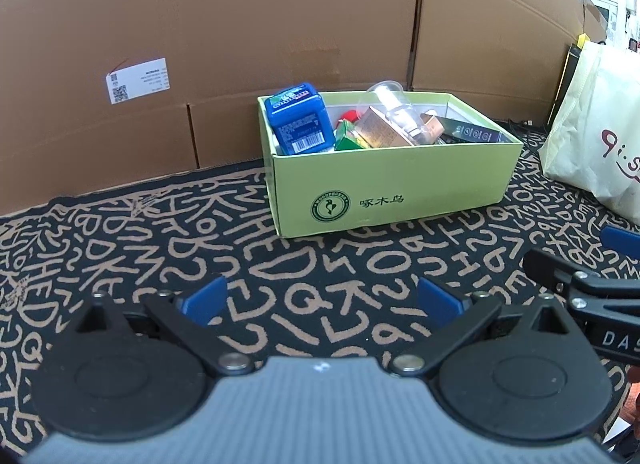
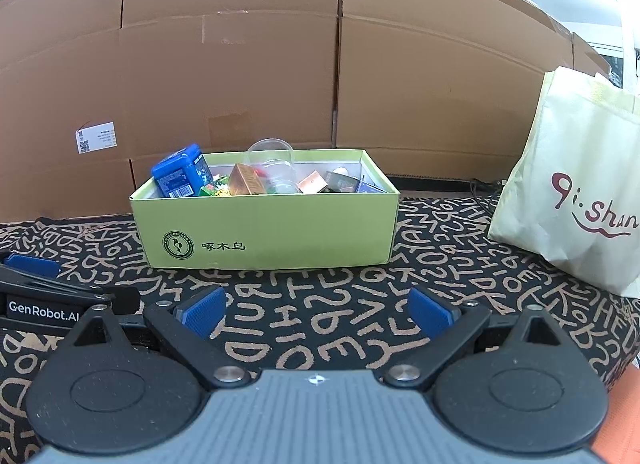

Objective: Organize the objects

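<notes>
A wall of cardboard cartons (image 2: 240, 64) backs the scene, and a cream tote bag (image 2: 576, 184) stands on the black letter-patterned cloth (image 2: 320, 304) to the right of the green box (image 2: 272, 232), which sits well ahead of both tools. The box holds a jumble: a blue tin (image 1: 300, 118) leaning in its left end, a clear plastic cup (image 2: 272, 160) lying over a copper-coloured carton (image 2: 246, 180), and what may be further small packets, hard to tell apart. The left tool (image 1: 320, 300) and right tool (image 2: 316, 312) hover low over the cloth side by side, jaws spread wide with nothing between them.
</notes>
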`<state>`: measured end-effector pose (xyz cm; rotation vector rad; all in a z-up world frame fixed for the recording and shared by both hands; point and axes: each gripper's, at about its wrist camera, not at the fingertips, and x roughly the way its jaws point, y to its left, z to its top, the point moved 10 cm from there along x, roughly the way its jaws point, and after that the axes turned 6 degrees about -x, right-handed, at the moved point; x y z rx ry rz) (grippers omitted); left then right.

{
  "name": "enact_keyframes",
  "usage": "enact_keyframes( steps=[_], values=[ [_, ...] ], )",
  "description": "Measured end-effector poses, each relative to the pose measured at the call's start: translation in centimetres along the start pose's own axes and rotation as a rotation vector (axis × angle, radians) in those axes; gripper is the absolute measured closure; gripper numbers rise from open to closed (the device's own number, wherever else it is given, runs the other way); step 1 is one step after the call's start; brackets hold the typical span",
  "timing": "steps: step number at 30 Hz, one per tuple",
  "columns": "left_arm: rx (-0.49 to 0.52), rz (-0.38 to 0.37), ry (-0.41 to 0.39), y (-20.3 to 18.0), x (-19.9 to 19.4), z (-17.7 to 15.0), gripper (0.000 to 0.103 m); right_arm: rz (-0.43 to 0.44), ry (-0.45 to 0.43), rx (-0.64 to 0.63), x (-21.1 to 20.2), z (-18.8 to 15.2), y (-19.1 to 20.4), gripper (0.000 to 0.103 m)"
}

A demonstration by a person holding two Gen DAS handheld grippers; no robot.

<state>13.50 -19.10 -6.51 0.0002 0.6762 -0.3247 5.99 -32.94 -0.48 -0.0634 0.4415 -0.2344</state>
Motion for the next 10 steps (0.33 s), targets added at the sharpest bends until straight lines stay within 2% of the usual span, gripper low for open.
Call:
enact_keyframes(
  steps=[10],
  values=[
    [0.012, 0.001, -0.019, -0.26, -0.37, 0.01, 0.0, 0.004, 0.011, 0.013, 0.19, -0.25, 0.13, 0.003]
  ],
)
